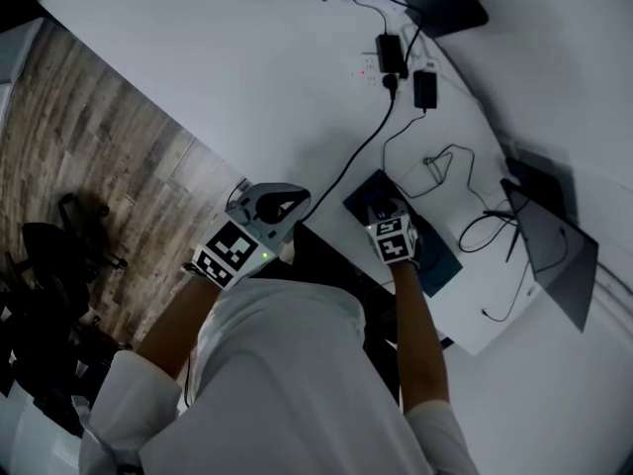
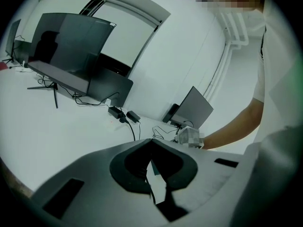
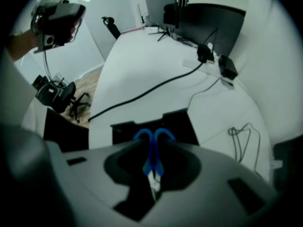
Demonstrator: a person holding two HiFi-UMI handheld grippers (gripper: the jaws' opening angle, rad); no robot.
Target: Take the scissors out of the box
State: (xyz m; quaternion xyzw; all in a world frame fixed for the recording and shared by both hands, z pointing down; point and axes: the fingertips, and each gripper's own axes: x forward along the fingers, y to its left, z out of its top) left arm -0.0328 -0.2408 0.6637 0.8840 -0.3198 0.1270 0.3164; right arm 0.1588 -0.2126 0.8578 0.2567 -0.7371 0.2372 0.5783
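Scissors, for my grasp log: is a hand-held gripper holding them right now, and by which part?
Yes: the right hand-held gripper appears closed on the scissors, gripping the blue handle just behind the finger loops.

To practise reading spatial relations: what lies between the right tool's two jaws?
The blue-handled scissors stand between the right tool's jaws, over the dark box, as the right gripper view shows.

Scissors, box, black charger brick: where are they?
scissors (image 3: 151,156): right gripper view, blue handle shank.
box (image 3: 182,126): right gripper view, dark far wall.
charger brick (image 1: 425,89): head view, its top.
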